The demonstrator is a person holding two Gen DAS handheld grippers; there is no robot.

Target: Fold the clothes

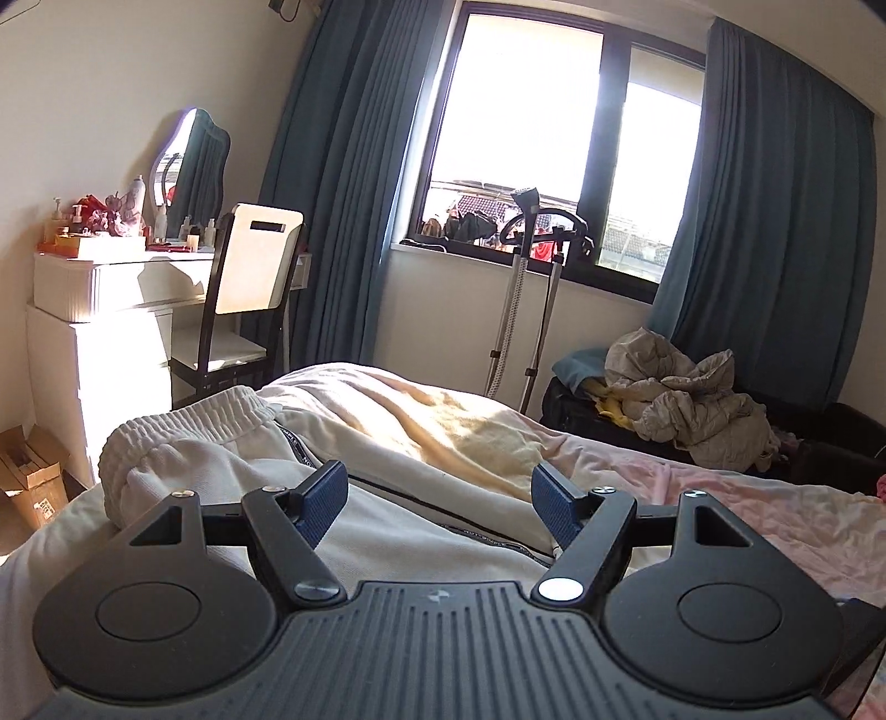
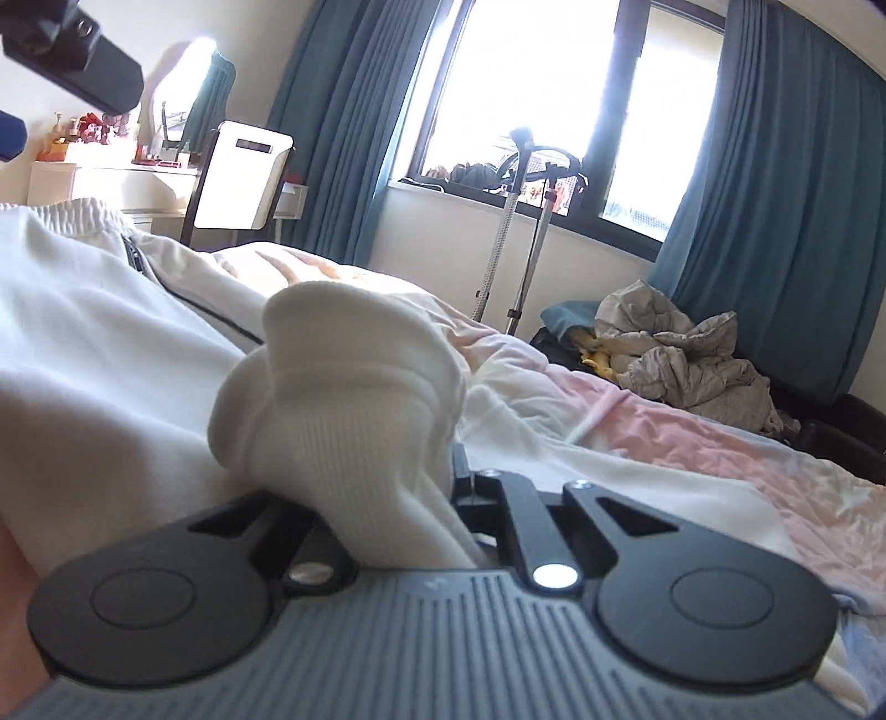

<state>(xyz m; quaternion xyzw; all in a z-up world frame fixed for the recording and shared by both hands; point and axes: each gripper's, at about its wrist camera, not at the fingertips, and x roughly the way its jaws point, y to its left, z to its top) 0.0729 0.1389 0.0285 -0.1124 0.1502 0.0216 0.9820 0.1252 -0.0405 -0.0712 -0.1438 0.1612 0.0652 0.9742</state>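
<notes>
White sweatpants (image 1: 232, 454) with a ribbed elastic waistband and a dark side stripe lie on the bed. My left gripper (image 1: 440, 501) is open and empty, its blue pads (image 1: 321, 493) just above the pants near the stripe. In the right wrist view the same pants (image 2: 94, 332) spread to the left. My right gripper (image 2: 382, 493) is shut on a ribbed white cuff of the pants (image 2: 343, 387), which bunches up over the fingers and hides them. Part of the left gripper shows at the top left of that view (image 2: 72, 50).
The bed (image 1: 720, 498) has a pink and cream cover. A white dressing table (image 1: 111, 288) with a mirror and a chair (image 1: 249, 288) stand at the left. A garment steamer stand (image 1: 526, 288) is by the window. A crumpled grey garment pile (image 1: 681, 399) lies on a dark bench at right.
</notes>
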